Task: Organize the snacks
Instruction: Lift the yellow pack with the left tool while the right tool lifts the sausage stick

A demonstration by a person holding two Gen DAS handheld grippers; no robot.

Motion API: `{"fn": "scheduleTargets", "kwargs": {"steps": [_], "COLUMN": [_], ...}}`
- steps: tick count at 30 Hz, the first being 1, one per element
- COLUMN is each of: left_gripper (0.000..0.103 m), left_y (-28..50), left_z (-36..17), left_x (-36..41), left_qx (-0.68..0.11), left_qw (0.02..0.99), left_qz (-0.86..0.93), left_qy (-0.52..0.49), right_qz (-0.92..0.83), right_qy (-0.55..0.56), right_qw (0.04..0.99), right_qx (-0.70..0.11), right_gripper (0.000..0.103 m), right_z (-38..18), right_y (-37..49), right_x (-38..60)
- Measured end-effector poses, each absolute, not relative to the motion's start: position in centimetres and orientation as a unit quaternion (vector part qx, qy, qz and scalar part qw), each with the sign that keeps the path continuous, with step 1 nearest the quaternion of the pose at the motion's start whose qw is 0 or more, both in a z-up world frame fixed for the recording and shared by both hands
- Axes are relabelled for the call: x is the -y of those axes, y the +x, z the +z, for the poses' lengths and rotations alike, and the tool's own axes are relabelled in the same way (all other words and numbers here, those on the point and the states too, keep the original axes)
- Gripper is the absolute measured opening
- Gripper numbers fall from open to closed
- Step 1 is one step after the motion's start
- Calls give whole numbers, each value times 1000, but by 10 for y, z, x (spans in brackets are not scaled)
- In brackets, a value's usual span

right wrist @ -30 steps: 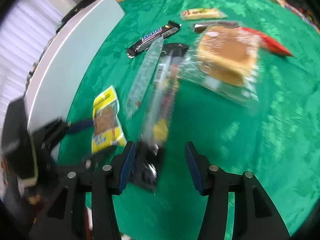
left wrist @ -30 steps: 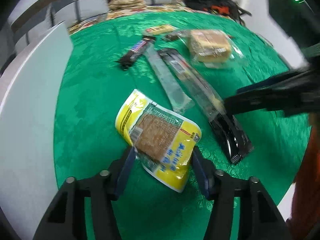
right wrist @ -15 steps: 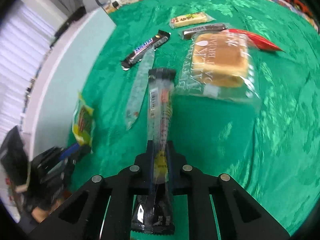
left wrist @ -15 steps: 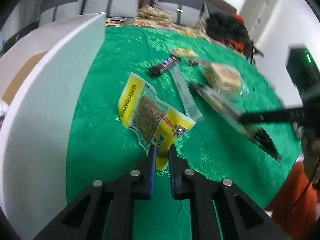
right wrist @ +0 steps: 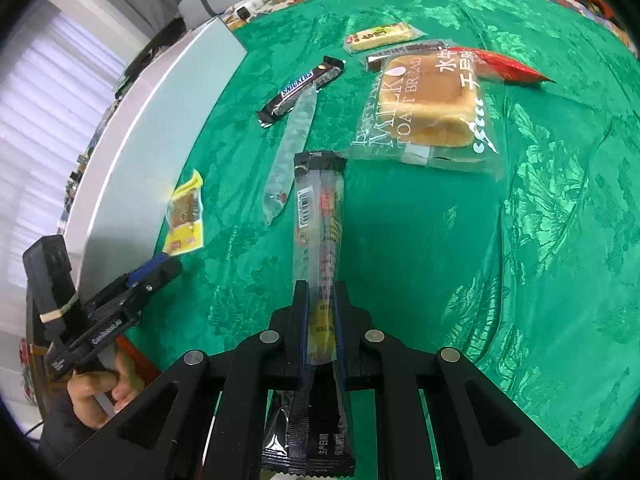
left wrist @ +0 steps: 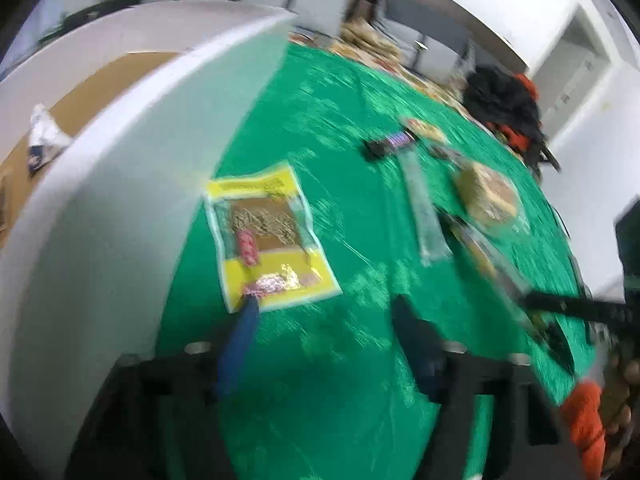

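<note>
Two wrist views of a table under a green cloth [right wrist: 460,240], with a white box [left wrist: 132,184] along its edge.

Right gripper [right wrist: 320,300]: jaws narrow, clamped on a long clear-and-black snack pack [right wrist: 318,220]. The pack stands out forward past the fingertips, and its black end hangs behind them.

Left gripper [left wrist: 328,312]: jaws opening, with only cloth between the fingers. 1 blue fingertip [left wrist: 250,312] sits at the near corner of a yellow snack packet [left wrist: 268,236]; contact cannot be confirmed because of blur. The packet lies beside the wall of the white box.

Other snacks on the cloth, right wrist view:
- a chocolate bar [right wrist: 302,90] and a clear tube-shaped pack [right wrist: 290,152], lying side by side;
- a bag of toast bread [right wrist: 432,108];
- a yellow bar [right wrist: 380,37], a dark bar [right wrist: 404,54] and a red packet [right wrist: 508,68] behind the bread.

A hand [right wrist: 100,392] grips the left gripper's handle.
</note>
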State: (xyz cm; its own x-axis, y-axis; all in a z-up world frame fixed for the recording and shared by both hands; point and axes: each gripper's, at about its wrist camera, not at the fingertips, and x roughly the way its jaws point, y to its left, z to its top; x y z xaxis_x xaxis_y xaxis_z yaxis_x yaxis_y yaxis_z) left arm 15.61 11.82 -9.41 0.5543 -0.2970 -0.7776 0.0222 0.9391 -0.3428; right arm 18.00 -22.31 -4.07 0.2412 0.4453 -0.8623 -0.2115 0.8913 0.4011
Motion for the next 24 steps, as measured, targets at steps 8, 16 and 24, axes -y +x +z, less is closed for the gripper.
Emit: {"fn": "scheduleTargets", "kwargs": {"steps": [8,16,24], "left_gripper": [72,103,0], "left_y": [177,228,229], "left_z": [-97,-119,-94], "left_x": [-113,-74,-114], "left_qx": [-489,-544,-516], "left_qw": [858,838,853], "left_qz": [-23,38,-12], "left_qy": [-157,-20,-80], "right_qz": [211,224,227], "right_qy": [100,108,122], "right_qw": [783,782,788], "right_qx": [-577,-571,-558], "right_gripper": [11,11,11], "right_z": [-41,-41,-33], "right_y": [175,172,169], "right_x": [232,229,245]}}
